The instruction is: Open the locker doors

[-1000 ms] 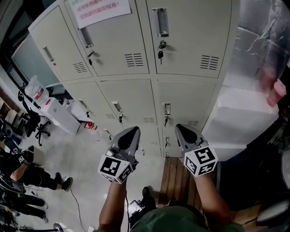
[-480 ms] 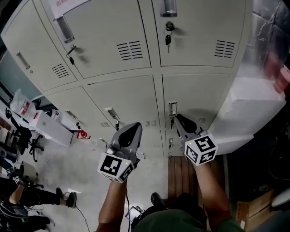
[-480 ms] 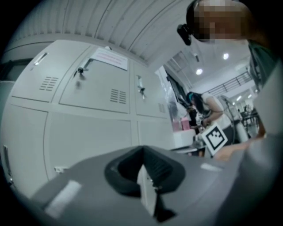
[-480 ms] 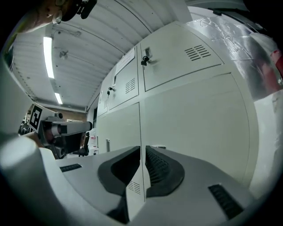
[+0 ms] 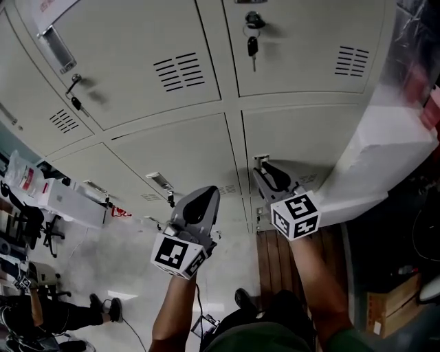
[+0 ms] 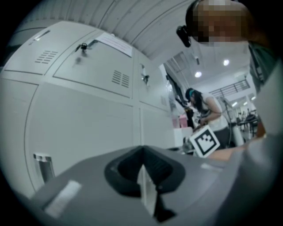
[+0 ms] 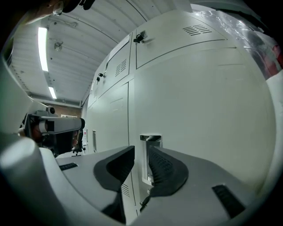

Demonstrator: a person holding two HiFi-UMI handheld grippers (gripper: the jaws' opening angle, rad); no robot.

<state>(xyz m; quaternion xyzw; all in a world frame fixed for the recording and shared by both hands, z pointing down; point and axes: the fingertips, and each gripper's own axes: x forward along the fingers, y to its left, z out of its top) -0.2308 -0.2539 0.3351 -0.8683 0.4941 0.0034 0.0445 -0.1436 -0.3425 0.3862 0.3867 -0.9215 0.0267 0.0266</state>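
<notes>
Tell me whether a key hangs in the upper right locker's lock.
Yes, a key hangs from the lock on the upper right locker door.

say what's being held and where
Nothing held. The right gripper has fingers just opening either side of the locker handle, not pressing; left gripper shut, empty.

The grey floor (image 5: 130, 265) bears lockers (image 5: 172, 151) and wooden planks (image 5: 273, 258).

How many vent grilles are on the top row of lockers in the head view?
3: left door grille, middle door grille, right door grille, each near its door's lower right corner. More may lie outside the picture.
</notes>
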